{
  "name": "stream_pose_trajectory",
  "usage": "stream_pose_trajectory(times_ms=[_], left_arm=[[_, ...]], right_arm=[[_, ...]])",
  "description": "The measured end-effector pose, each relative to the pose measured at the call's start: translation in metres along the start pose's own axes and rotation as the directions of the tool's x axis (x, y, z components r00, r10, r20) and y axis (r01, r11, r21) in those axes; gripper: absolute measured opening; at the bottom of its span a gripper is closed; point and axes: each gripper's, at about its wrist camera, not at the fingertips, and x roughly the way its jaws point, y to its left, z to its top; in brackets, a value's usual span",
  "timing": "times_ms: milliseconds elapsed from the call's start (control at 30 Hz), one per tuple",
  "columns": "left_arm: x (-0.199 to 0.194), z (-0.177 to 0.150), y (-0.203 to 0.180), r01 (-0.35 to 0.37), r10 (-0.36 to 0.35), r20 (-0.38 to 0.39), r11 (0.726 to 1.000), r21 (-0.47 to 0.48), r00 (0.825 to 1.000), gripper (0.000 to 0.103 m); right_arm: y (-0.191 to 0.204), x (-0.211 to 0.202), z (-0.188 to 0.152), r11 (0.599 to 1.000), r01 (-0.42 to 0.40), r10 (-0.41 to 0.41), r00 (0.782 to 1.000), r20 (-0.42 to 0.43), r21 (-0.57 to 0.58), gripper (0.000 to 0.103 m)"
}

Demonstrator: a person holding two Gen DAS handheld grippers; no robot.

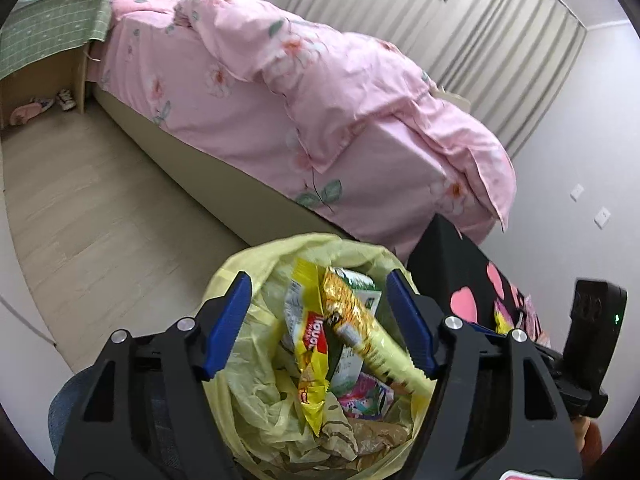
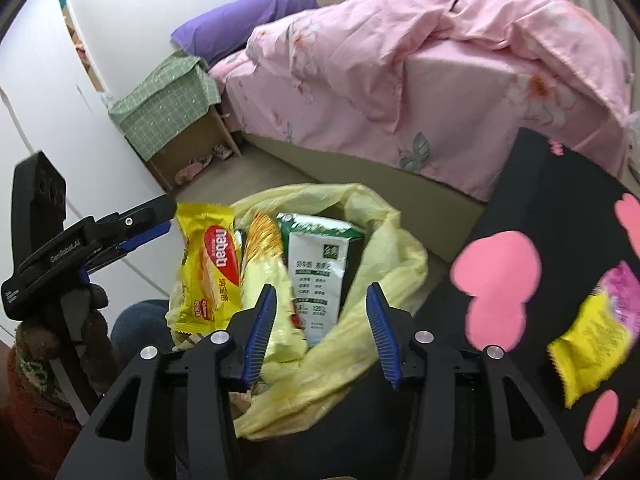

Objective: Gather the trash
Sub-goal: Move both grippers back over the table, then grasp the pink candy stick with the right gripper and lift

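Observation:
A bin lined with a pale yellow bag (image 1: 248, 380) (image 2: 400, 248) stands on the floor below both grippers. Inside it lie a yellow wafer wrapper (image 1: 310, 344) (image 2: 208, 264), a gold and yellow snack packet (image 1: 360, 320) (image 2: 260, 256) and a green and white carton (image 1: 360, 284) (image 2: 316, 276). My left gripper (image 1: 318, 276) hangs open over the bag's mouth, the packet lying loose against its right pad. It also shows from the side at the left of the right wrist view (image 2: 164, 216). My right gripper (image 2: 320, 288) is open above the carton, with nothing pressed between its pads.
To the right stands a black surface with pink hearts (image 2: 540, 200) bearing a yellow packet (image 2: 592, 344) and a pink packet (image 2: 622, 292). A bed with a pink quilt (image 1: 320, 92) lies behind the bin. A nightstand under green cloth (image 2: 168, 104) stands at its head. Wooden floor (image 1: 100, 208) stretches left.

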Motion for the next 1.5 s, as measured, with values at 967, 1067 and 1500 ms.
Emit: stream_pose_trajectory(times_ms=[967, 1067, 1500], left_arm=[[0.087, -0.063, -0.246, 0.415, -0.313, -0.293, 0.809, 0.417, 0.903, 0.082], [0.093, -0.061, -0.248, 0.395, -0.31, -0.259, 0.824, 0.406, 0.915, 0.082], [0.109, -0.048, -0.222, 0.4, -0.326, -0.267, 0.867, 0.298, 0.907, 0.082]], right_arm=[[-0.232, -0.183, -0.037, 0.856, 0.494, -0.504, 0.863, 0.03, 0.153, 0.074], [-0.257, -0.163, -0.024, 0.858, 0.494, -0.493, 0.869, -0.039, 0.143, 0.074], [-0.279, -0.141, -0.028, 0.85, 0.494, -0.474, 0.869, -0.143, 0.183, 0.017]])
